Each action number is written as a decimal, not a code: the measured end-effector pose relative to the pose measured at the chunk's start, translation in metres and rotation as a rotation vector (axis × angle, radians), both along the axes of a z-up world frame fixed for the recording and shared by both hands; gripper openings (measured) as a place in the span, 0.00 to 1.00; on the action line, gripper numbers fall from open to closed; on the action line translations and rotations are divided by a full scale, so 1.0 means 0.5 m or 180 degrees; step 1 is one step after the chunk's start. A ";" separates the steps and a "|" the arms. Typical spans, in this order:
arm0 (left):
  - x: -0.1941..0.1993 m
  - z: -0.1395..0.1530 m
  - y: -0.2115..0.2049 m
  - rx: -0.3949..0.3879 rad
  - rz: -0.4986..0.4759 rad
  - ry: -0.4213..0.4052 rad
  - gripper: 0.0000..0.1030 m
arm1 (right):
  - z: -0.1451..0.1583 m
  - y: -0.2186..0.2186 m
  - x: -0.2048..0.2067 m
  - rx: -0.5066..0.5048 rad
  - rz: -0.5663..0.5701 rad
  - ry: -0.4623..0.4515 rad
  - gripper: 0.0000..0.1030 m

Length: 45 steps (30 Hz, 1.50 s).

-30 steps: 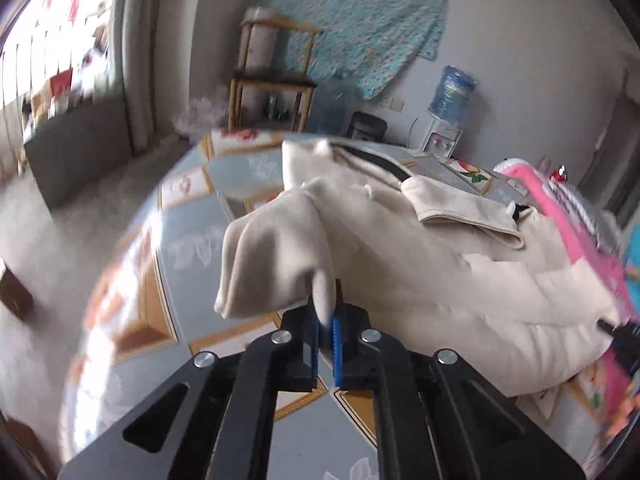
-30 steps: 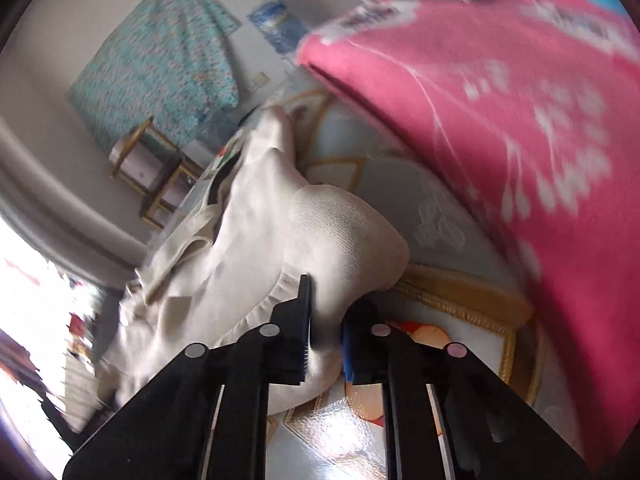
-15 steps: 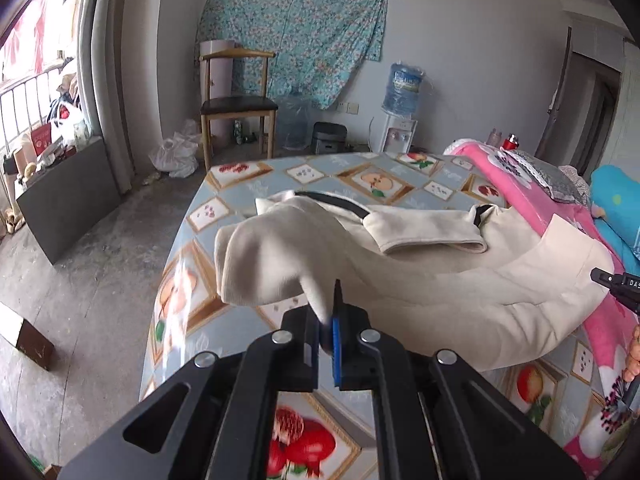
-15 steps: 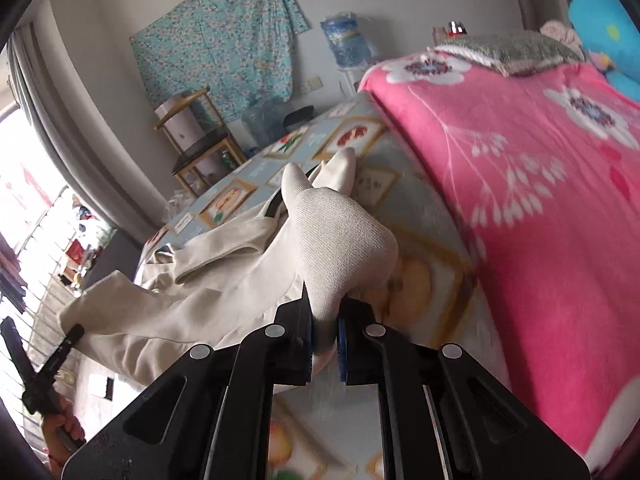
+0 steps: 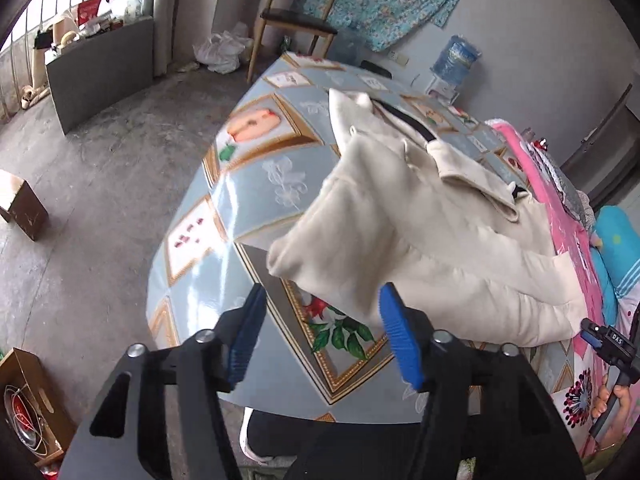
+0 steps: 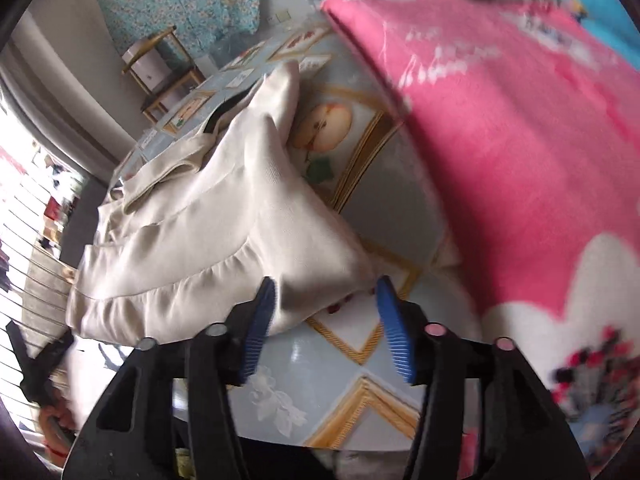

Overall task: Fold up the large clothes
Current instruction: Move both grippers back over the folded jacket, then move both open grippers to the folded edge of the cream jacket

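Observation:
A cream jacket (image 5: 424, 240) lies folded across the patterned table (image 5: 248, 208), its collar toward the far side. My left gripper (image 5: 322, 334) hangs just in front of the jacket's near left corner; its jaws are opening and the blue pads press on nothing. The same jacket (image 6: 208, 232) fills the left of the right wrist view. My right gripper (image 6: 326, 326) hovers at the jacket's near right corner, jaws opening, with the cloth's edge lying free between the pads.
A pink blanket (image 6: 500, 140) covers the right side beside the jacket. The other gripper and a hand (image 5: 612, 360) show at the right edge. Beyond the table stand a wooden chair (image 5: 296, 24), a water bottle (image 5: 456, 60) and cardboard boxes (image 5: 24, 204) on the floor.
Both grippers were shut on the jacket's corners and have let go, their jaws now wide. The corners have dropped onto the table and both hands have drawn back toward the near edge.

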State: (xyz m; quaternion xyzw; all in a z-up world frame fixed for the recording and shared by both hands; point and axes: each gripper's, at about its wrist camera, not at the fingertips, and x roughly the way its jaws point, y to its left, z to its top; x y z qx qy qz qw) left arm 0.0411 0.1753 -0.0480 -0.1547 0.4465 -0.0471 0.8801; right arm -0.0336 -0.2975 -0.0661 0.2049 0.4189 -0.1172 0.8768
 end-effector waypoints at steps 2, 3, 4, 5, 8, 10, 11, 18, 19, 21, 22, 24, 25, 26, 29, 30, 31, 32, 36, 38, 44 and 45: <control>-0.019 0.026 0.009 0.0108 0.0031 -0.0186 0.65 | 0.039 0.009 -0.007 -0.0269 0.0017 -0.0084 0.67; -0.020 0.036 0.010 0.0156 0.0031 -0.0248 0.67 | 0.055 0.016 -0.004 -0.0310 0.0070 -0.0147 0.67; -0.019 0.044 0.005 0.0205 -0.0006 -0.0319 0.68 | 0.072 0.028 0.006 -0.0298 0.0199 -0.0251 0.67; -0.012 0.047 -0.002 0.0234 -0.0063 -0.0370 0.70 | 0.083 0.038 0.025 -0.0251 0.0363 -0.0349 0.67; 0.025 0.049 -0.045 0.0437 -0.0242 -0.0416 0.70 | 0.105 0.115 0.107 -0.0119 0.1045 -0.0510 0.67; 0.063 0.044 -0.081 0.0593 -0.0377 -0.0425 0.70 | 0.108 0.186 0.168 -0.0103 0.1600 -0.0534 0.67; 0.085 0.038 -0.100 0.0645 -0.0450 -0.0417 0.70 | 0.104 0.221 0.197 -0.0120 0.1835 -0.0495 0.66; 0.200 -0.010 -0.149 0.0722 -0.0566 -0.0290 0.70 | 0.044 0.352 0.348 -0.0301 0.2812 -0.0097 0.66; 0.211 -0.018 -0.152 0.0773 -0.0559 -0.0260 0.70 | 0.036 0.360 0.362 -0.0299 0.2892 -0.0012 0.64; 0.225 -0.027 -0.157 0.0826 -0.0572 -0.0232 0.70 | 0.018 0.369 0.380 -0.0337 0.3015 0.0156 0.63; 0.230 -0.031 -0.159 0.0835 -0.0585 -0.0230 0.70 | 0.010 0.367 0.383 -0.0349 0.3068 0.0233 0.60; 0.237 -0.035 -0.162 0.0845 -0.0603 -0.0212 0.62 | -0.006 0.369 0.392 -0.0372 0.3130 0.0380 0.54; 0.241 -0.038 -0.162 0.0842 -0.0606 -0.0199 0.61 | -0.013 0.368 0.394 -0.0380 0.3147 0.0453 0.48; 0.245 -0.040 -0.161 0.0836 -0.0600 -0.0186 0.58 | -0.016 0.368 0.392 -0.0379 0.3163 0.0504 0.40; 0.253 -0.044 -0.158 0.0818 -0.0596 -0.0195 0.46 | -0.014 0.368 0.378 -0.0484 0.3160 0.0526 0.25; 0.254 -0.045 -0.156 0.0823 -0.0594 -0.0204 0.41 | -0.010 0.369 0.373 -0.0538 0.3148 0.0516 0.20; 0.256 -0.045 -0.154 0.0833 -0.0581 -0.0220 0.37 | -0.006 0.370 0.367 -0.0607 0.3134 0.0501 0.08; 0.257 -0.046 -0.153 0.0843 -0.0574 -0.0235 0.29 | 0.000 0.371 0.360 -0.0677 0.3131 0.0458 0.07; 0.260 -0.041 -0.139 0.0794 -0.0558 -0.0308 0.06 | 0.027 0.388 0.332 -0.1009 0.3065 0.0247 0.05; 0.252 -0.025 -0.132 0.0763 -0.0515 -0.0415 0.05 | 0.045 0.394 0.321 -0.1120 0.2995 0.0119 0.05; 0.253 -0.004 -0.128 0.0839 -0.0432 -0.0545 0.04 | 0.031 0.411 0.349 -0.1360 0.2834 0.0026 0.05; 0.259 -0.015 -0.129 0.0846 -0.0433 -0.0487 0.04 | 0.015 0.415 0.359 -0.1405 0.2824 0.0051 0.05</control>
